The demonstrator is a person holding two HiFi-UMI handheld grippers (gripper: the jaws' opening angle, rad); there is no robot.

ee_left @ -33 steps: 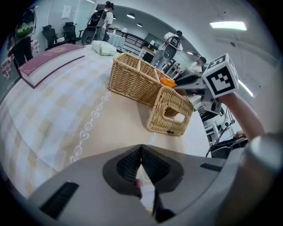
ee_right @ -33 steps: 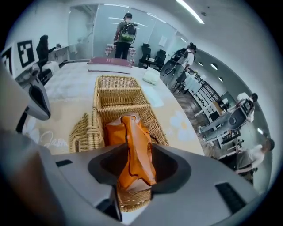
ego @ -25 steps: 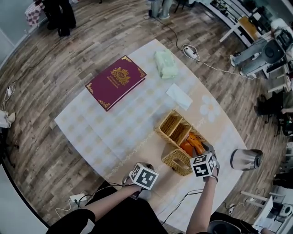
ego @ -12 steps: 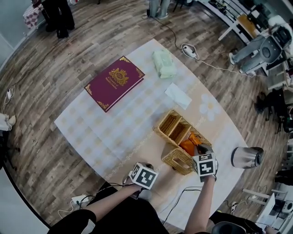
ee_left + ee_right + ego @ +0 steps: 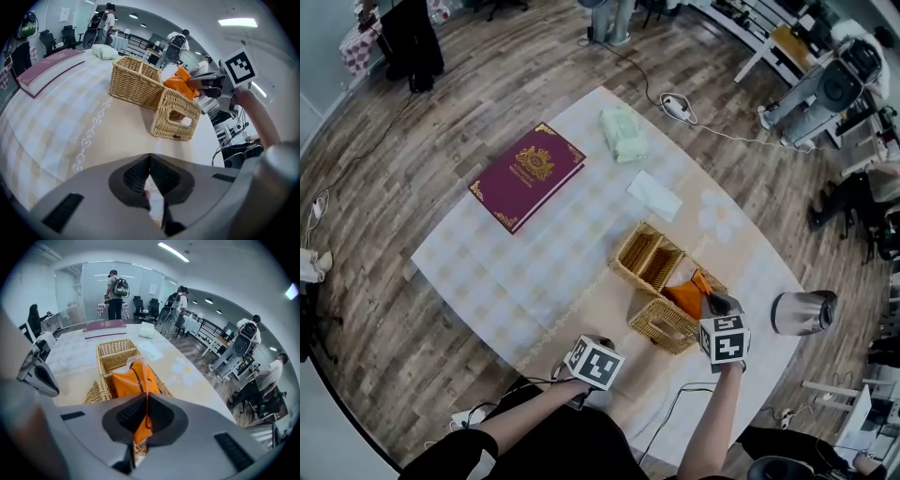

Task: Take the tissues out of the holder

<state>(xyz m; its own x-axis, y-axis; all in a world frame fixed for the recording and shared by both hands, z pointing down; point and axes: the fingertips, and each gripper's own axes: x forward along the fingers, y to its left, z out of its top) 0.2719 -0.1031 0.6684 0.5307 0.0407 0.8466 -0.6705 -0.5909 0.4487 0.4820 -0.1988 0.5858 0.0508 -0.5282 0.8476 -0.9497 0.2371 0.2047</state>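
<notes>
A wicker holder [image 5: 649, 261] with several compartments stands on the table's near right part. An orange tissue pack [image 5: 685, 294] sticks up out of its right compartment. My right gripper [image 5: 713, 303] is shut on the pack's near edge, and the right gripper view shows the thin orange film [image 5: 133, 378] pinched between the pads of my right gripper [image 5: 146, 413], above the holder [image 5: 112, 350]. My left gripper [image 5: 592, 356] hovers near the table's front edge, left of the holder, shut with nothing in it. The left gripper view shows my left gripper [image 5: 150, 176], the holder [image 5: 136, 82] and the pack [image 5: 180, 80] beyond.
A maroon book [image 5: 526, 174] lies at the table's far left. A pale green tissue pack [image 5: 623, 132] and a flat white pack [image 5: 653, 195] lie beyond the holder. A kettle [image 5: 802, 311] stands at the right edge. People and office chairs surround the table.
My right gripper went from open over the holder to shut on the orange pack, whose end now stands higher. The left gripper stayed put.
</notes>
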